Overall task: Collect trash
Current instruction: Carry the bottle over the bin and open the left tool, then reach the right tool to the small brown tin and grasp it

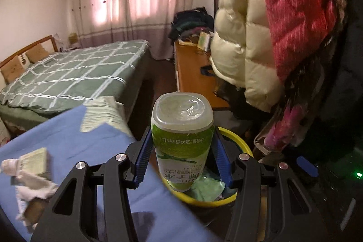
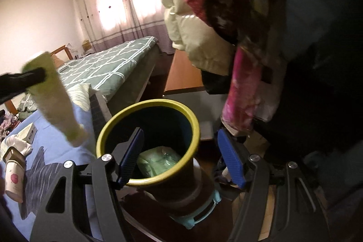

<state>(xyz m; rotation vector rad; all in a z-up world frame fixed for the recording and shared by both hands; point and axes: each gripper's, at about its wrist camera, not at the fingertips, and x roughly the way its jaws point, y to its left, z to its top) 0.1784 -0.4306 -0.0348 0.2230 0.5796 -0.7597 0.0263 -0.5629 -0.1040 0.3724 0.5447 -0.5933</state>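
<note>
bedroom behind; my left gripper [image 1: 182,151] clamps a bottle [image 1: 182,135] above the bin [image 2: 148,142]; right gripper [image 2: 181,158] seemingly open, empty.

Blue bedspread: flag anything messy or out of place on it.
Litter sits at the blue bedspread's left edge: a crumpled white tissue, a small cardboard box and a white tube lying down. Nothing looks spilled.
</note>
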